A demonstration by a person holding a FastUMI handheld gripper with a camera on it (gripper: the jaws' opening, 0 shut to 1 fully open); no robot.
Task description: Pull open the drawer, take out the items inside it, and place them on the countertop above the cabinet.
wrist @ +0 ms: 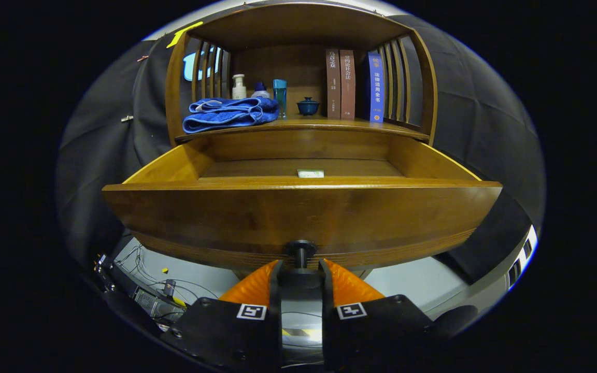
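My jaws are closed on the dark knob at the front of the drawer, one finger pressing each side of its stem. The drawer stands pulled well out of the cabinet, so I judge the opening step is as good as finished. Inside it, on the drawer floor near the front wall, lies a small pale flat packet; I cannot tell what it is. The rest of the drawer floor that I can see looks bare. Above, the counter already carries a folded blue towel, some bottles, a small dark cup and a row of books. Next I would need to let go of the knob, rise over the front wall and come down on that packet.
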